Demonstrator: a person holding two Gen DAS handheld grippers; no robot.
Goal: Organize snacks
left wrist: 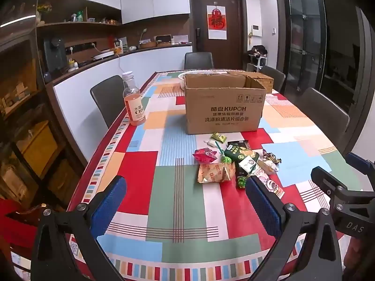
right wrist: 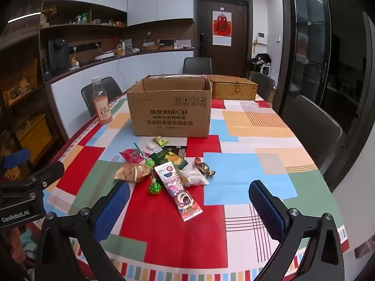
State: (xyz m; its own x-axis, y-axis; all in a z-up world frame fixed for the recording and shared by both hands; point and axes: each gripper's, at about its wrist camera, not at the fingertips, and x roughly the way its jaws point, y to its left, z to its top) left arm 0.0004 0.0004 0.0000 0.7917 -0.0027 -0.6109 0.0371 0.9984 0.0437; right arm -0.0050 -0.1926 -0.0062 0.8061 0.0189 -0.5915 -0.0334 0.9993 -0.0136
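On the counter (right wrist: 234, 234) a box (right wrist: 170, 114) stands mid-way, a bottle (right wrist: 101, 103) to its left near the edge, a basket (right wrist: 234, 90) behind its right corner. The snacks (right wrist: 164, 166) lie heaped just before the box. Chairs (right wrist: 311, 121) line both sides.

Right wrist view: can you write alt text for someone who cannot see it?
A loose pile of wrapped snacks lies on a colourful patchwork tablecloth before the right gripper, whose blue-padded jaws stand wide open and empty. Behind the pile stands an open cardboard box, with a pink drink bottle to its left and a woven basket behind it.
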